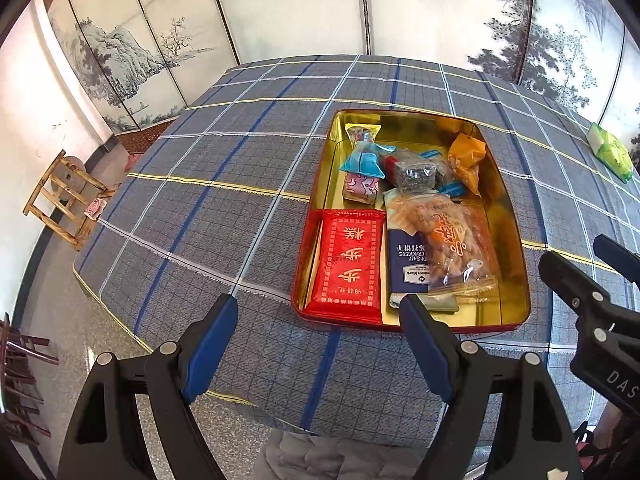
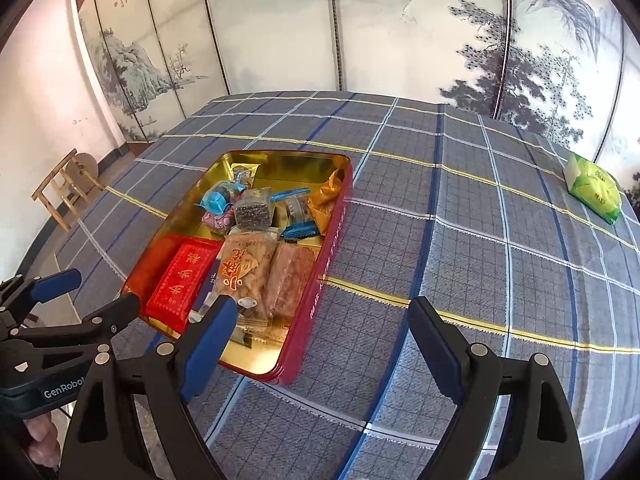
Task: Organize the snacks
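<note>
A red tin with a gold inside sits on the checked tablecloth and holds several snacks: a red packet, a navy cracker pack, a clear bag of fried twists, an orange pouch and small wrapped sweets. My left gripper hovers open in front of the tin's near edge, with nothing between its jaws. My right gripper is open and empty, over the tin's near right corner. A green packet lies alone at the far right.
The tablecloth covers the whole table. A painted folding screen stands behind it. A wooden stool is on the floor at the left. A grey cushion lies below the table's near edge.
</note>
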Tool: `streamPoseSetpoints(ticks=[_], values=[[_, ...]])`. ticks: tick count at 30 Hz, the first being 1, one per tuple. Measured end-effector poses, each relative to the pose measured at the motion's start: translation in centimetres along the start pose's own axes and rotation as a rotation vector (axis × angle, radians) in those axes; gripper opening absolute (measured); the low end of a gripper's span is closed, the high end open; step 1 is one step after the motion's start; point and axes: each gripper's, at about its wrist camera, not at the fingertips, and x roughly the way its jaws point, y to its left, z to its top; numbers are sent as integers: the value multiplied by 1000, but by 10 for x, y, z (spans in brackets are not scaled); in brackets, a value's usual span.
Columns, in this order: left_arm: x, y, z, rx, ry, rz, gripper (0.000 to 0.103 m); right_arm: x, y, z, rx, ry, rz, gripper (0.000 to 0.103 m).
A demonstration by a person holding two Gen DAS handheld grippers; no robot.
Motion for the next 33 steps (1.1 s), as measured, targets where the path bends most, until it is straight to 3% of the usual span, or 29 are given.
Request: streamPoseSetpoints(ticks=[33], values=[[4, -7, -1, 16, 15, -6, 80, 5, 0, -11, -1, 45, 17, 90]])
